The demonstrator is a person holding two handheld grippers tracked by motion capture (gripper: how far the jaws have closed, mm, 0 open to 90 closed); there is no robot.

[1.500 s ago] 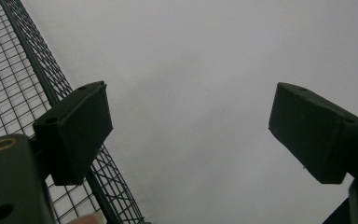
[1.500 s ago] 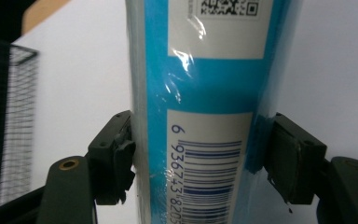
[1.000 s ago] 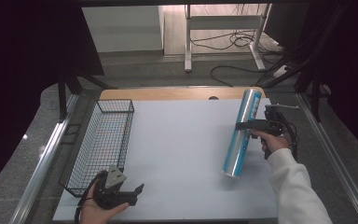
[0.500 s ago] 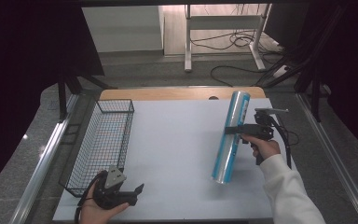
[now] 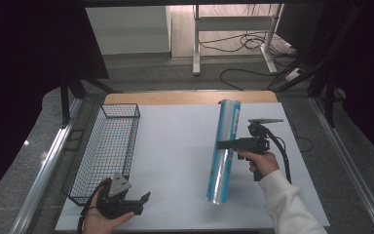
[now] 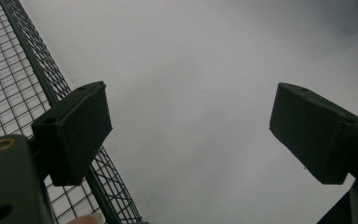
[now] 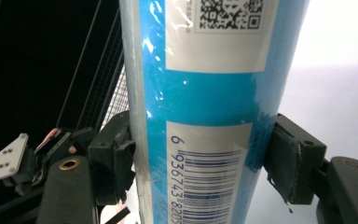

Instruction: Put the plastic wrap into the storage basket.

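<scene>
Gripping the blue roll (image 5: 225, 146) at mid-length, right tongs (image 5: 222, 144).

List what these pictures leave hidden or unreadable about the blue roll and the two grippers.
- Blue roll: both ends cut off by the right gripper view's frame edges; barcode digits run off the bottom.
- Roll's label print: too small in the high view.
- Right gripper: far jaw hidden behind the roll in the high view.
- Left gripper: body covered by the hand.
</scene>
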